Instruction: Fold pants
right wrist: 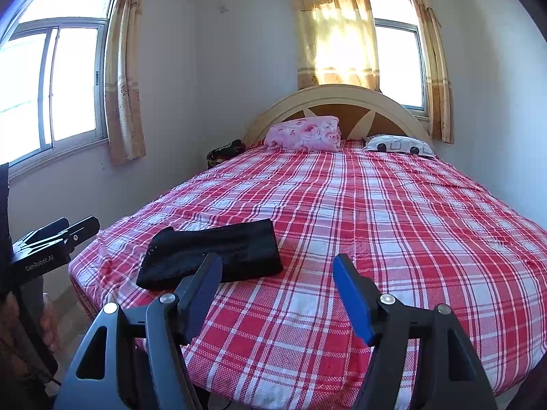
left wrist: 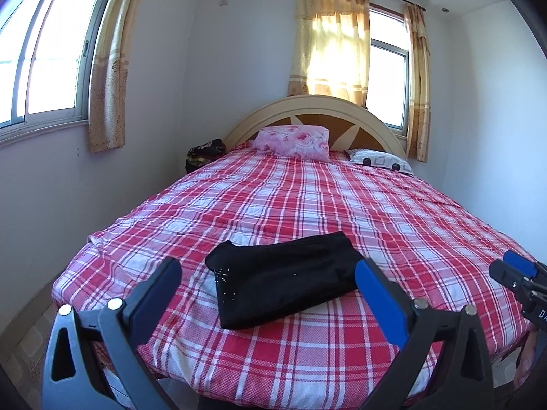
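One folded black pants (left wrist: 285,278) bundle, flat on plaid bed (left wrist: 342,198); both fingers' gaps wide, empty.

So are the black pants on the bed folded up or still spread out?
Folded. The black pants lie as a compact, layered rectangle near the foot of the plaid bed, with no legs stretched out. Neither gripper touches them.

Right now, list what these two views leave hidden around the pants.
- Black pants: underside and inner layers hidden by their own fold, both views.
- Pants' right edge: covered by left gripper pad, left wrist view.
- Pants' near edge: partly behind right gripper finger, right wrist view.
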Action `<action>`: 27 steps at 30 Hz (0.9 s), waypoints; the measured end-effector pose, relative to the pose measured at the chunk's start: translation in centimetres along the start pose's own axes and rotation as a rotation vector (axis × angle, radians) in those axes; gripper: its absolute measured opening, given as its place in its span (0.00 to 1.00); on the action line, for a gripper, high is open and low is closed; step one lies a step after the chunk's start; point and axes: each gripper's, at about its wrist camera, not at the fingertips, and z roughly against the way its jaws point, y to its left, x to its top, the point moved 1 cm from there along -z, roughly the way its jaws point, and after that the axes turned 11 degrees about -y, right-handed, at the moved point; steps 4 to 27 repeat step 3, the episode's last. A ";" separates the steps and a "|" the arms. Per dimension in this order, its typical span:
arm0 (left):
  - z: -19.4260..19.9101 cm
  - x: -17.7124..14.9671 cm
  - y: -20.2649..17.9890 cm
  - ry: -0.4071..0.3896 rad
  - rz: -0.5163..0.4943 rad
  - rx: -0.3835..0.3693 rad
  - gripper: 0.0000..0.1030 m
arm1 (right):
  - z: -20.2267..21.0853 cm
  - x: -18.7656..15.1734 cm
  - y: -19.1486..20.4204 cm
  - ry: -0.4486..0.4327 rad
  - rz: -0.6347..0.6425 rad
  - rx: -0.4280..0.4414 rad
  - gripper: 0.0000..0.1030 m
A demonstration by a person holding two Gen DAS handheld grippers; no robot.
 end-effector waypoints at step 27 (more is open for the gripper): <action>0.0 0.0 0.0 0.002 0.002 -0.006 1.00 | -0.1 -0.1 0.1 0.004 0.001 0.001 0.67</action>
